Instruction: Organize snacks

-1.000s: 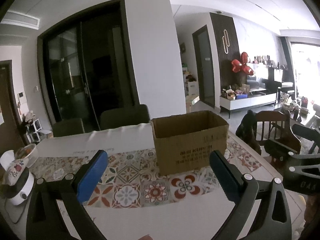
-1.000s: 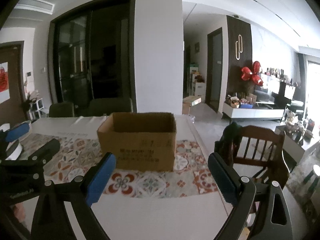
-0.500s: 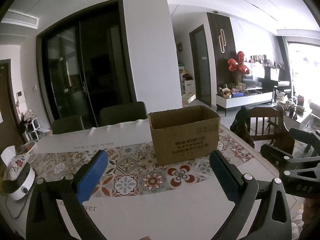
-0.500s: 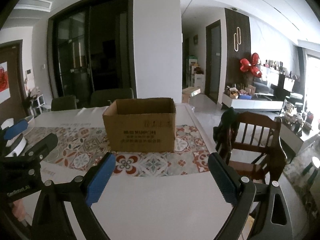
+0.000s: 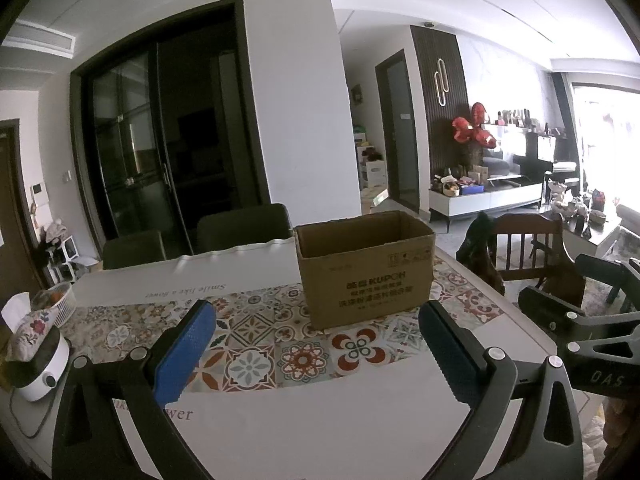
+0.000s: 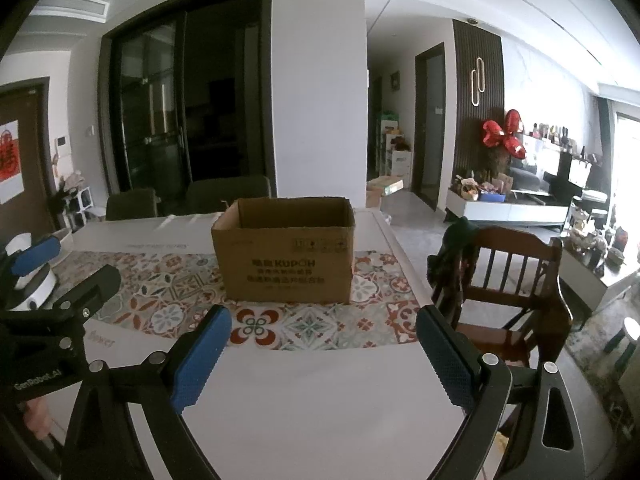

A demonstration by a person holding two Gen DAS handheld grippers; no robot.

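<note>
An open brown cardboard box (image 5: pixel 366 268) (image 6: pixel 286 250) with printed lettering stands on the patterned runner (image 5: pixel 248 336) of the dining table (image 5: pixel 320 428). Its inside is hidden from both views. No snacks show. My left gripper (image 5: pixel 316 336) is open and empty, held above the near table, well short of the box. My right gripper (image 6: pixel 324 344) is likewise open and empty, in front of the box. Each gripper appears at the edge of the other's view: the right one (image 5: pixel 592 328), the left one (image 6: pixel 52 268).
A white appliance with a floral tissue pouch (image 5: pixel 34 348) and a small basket (image 5: pixel 56 304) sit at the table's left end. Two dark chairs (image 5: pixel 244 222) stand behind the table. A wooden chair (image 6: pixel 508 280) with dark clothing stands off the right edge.
Both grippers have drawn back from the box and tilted down slightly, so the box looks smaller and more white tabletop shows in front. Their jaws stay open.
</note>
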